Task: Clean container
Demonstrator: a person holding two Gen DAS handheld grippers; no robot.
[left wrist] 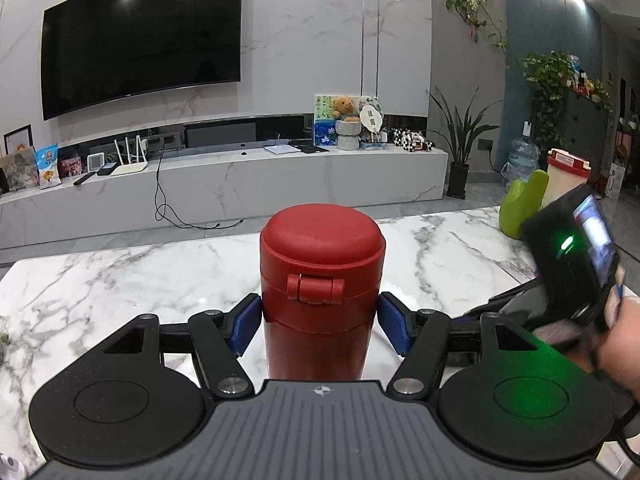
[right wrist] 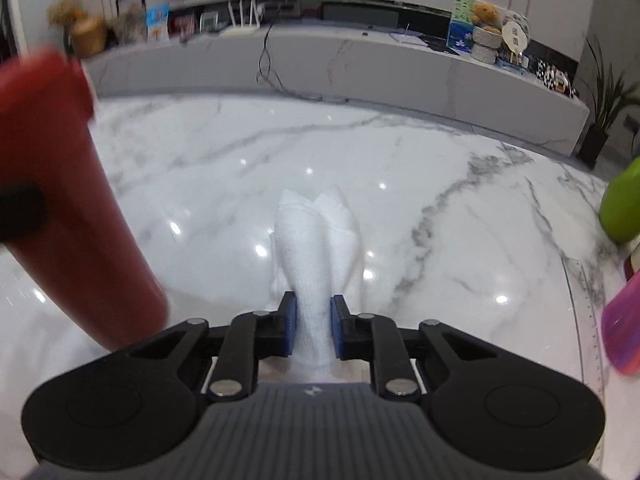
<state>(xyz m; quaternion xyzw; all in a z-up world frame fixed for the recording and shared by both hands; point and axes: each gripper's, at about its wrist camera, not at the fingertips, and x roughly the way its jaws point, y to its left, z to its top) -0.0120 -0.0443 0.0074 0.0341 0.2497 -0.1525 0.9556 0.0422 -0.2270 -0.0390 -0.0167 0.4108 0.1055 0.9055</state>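
Note:
A red flask (left wrist: 320, 292) with a closed flip lid stands upright between my left gripper's (left wrist: 320, 320) blue pads, which press on its sides just below the lid. The flask also shows at the left of the right wrist view (right wrist: 68, 208), tilted and blurred. My right gripper (right wrist: 314, 328) is shut on a white folded cloth (right wrist: 316, 248), held above the marble table (right wrist: 440, 200), to the right of the flask. The right gripper's body shows at the right edge of the left wrist view (left wrist: 576, 256).
A green object (left wrist: 524, 204) and a white tub with a red lid (left wrist: 568, 176) stand at the table's far right. A pink object (right wrist: 624, 328) is at the right edge. A TV console lies beyond the table.

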